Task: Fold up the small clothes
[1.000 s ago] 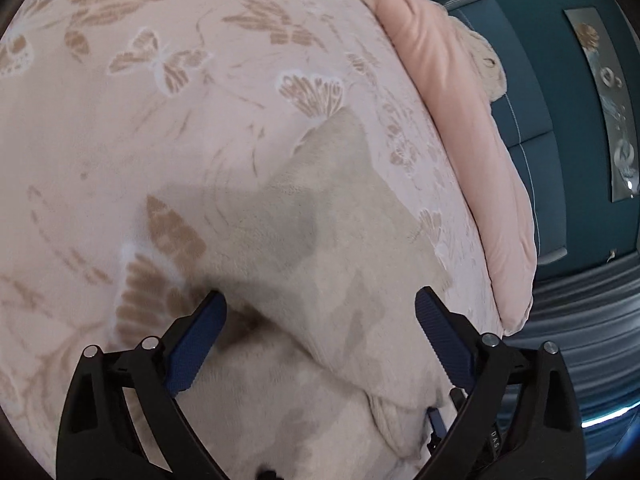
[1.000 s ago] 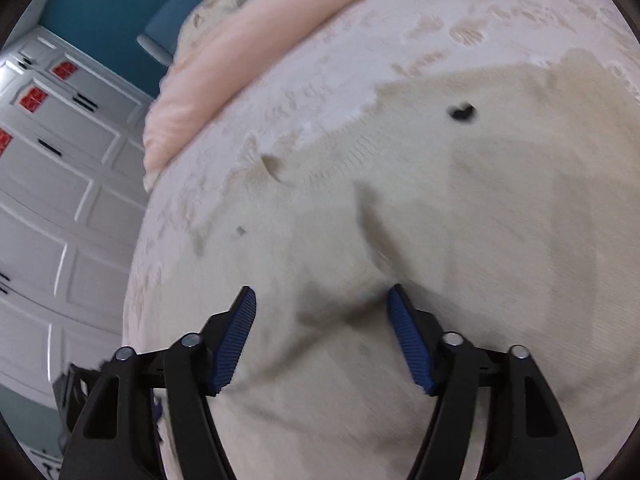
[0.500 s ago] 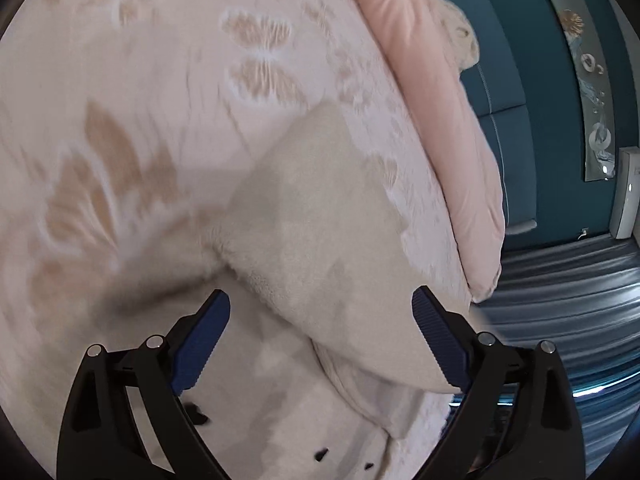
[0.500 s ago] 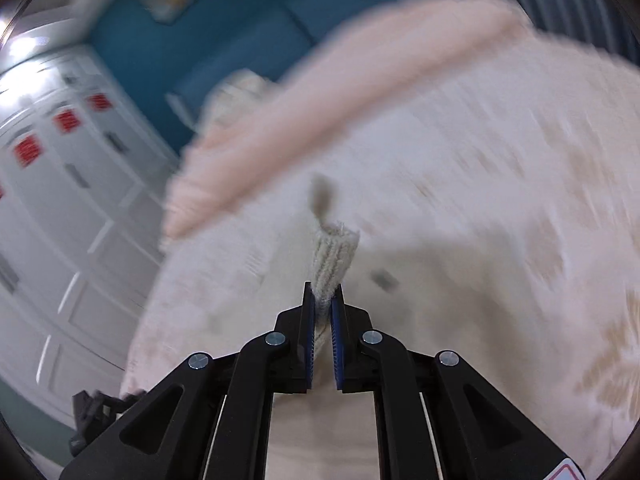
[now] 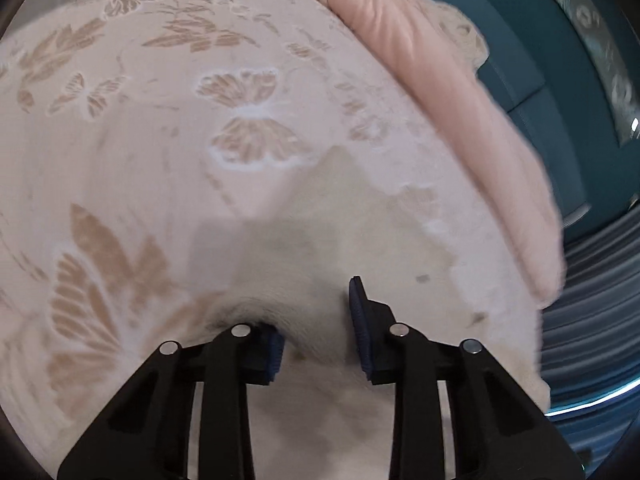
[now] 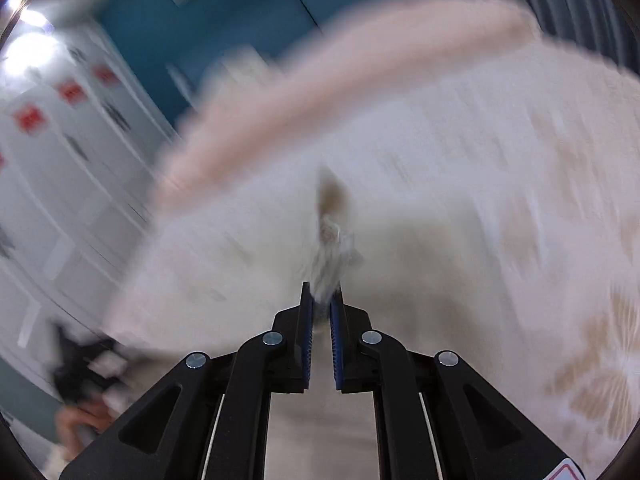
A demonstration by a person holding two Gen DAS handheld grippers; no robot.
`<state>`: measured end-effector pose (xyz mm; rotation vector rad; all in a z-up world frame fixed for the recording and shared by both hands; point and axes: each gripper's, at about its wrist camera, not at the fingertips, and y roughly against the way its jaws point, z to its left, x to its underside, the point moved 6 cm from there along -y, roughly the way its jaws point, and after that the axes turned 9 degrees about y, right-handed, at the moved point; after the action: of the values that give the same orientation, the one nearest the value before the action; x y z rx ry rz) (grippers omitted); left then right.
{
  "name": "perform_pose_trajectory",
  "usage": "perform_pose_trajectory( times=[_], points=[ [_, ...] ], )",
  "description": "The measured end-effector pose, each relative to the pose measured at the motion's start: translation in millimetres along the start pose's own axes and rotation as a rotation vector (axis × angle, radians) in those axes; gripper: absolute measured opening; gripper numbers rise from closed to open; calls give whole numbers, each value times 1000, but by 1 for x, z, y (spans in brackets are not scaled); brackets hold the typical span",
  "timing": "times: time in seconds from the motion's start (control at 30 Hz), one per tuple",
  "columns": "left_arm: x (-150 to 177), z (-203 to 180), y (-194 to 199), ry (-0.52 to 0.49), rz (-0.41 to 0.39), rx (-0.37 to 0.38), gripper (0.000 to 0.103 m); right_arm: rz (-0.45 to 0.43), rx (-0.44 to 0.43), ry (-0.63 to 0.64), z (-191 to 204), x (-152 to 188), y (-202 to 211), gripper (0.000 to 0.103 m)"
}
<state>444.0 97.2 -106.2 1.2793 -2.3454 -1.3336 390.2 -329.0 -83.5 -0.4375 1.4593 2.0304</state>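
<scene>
Where the left wrist view is sharp, the bedspread (image 5: pixel 152 128) fills most of it: pale pink, printed with tan butterflies and leaves. Cream garment (image 5: pixel 340 216) lies on it at centre, one corner pointing away toward a butterfly, the near part bunching up between the fingers. Left gripper (image 5: pixel 316 336): blue pads partly apart, a hump of the cream fabric risen into the gap; the left pad is half buried in cloth, the right pad stands clear beside the hump. Cannot tell whether the pads are actually pressing the fabric. To the right, a pink quilt (image 5: pixel 452 92) rolled along the bed's far edge, with a teal headboard (image 5: pixel 532 72) beyond it. This view shows nothing of the other tool.

Right wrist view is heavily smeared by motion. At left, white panelled cupboard doors (image 6: pixel 60 184) with red marks, seen only from this side. Centre: right gripper (image 6: pixel 322 312), pads drawn almost together and clamped on a ribbed, bunched edge of the cream garment (image 6: pixel 332 248), which stands up out of the fingertips. The rest of the garment spreads pale below and around. Pink quilt (image 6: pixel 320 92) arcs across the top; bedspread (image 6: pixel 560 200) with tan print at right. Fabric detail here is probably ribbing, but blur makes that uncertain.
</scene>
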Motion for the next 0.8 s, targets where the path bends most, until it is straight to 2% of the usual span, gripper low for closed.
perform_pose_trajectory(
  times=[0.03, 0.07, 0.17, 0.2, 0.23, 0.27, 0.37, 0.4, 0.43, 0.47, 0.5, 0.53, 0.57, 0.6, 0.67, 0.73, 0.8],
  points=[
    [3, 8, -6, -3, 13, -25, 22, 63, 34, -18, -11, 13, -15, 6],
    [6, 18, -11, 0, 25, -35, 18, 85, 33, -35, -19, 23, -21, 6],
    [8, 21, -10, -40, -2, -17, 18, -65, -56, -69, -14, 17, 8, 6],
    [10, 20, -10, -60, -10, -27, 18, -51, 0, -40, -17, 21, 1, 6],
    [10, 18, -12, -73, -16, -38, 18, 16, 42, -31, -22, 28, -13, 5],
    [10, 18, -12, -76, -16, -43, 18, 54, 36, -46, -27, 35, -23, 5],
    [11, 14, -8, -87, 2, -40, 19, 22, 40, -69, -21, 29, 4, 9],
    [14, 14, -3, -102, 23, -34, 22, 20, 52, -64, -19, 31, 13, 11],
    [16, 16, 3, -110, 37, -28, 28, 14, 71, -41, -15, 37, 30, 18],
    [23, 22, 16, -134, 55, -12, 44, 21, 113, -5, -12, 47, 47, 34],
    [28, 28, 27, -154, 65, 1, 57, 31, 165, 32, -10, 62, 67, 44],
    [34, 34, 39, -182, 73, 0, 65, 38, 196, 56, -11, 76, 83, 62],
    [45, 49, 62, -240, 73, -24, 77, 44, 211, 69, -16, 90, 99, 69],
    [52, 60, 77, -278, 70, -42, 85, 66, 234, 90, -19, 118, 121, 71],
    [72, 92, 110, -353, 83, -89, 92, 123, 275, 101, -29, 165, 151, 74],
    [93, 128, 136, -379, 121, -126, 93, 187, 293, 74, -39, 213, 174, 74],
    [113, 163, 153, -354, 169, -145, 93, 241, 244, -16, -45, 263, 194, 74]
  ],
)
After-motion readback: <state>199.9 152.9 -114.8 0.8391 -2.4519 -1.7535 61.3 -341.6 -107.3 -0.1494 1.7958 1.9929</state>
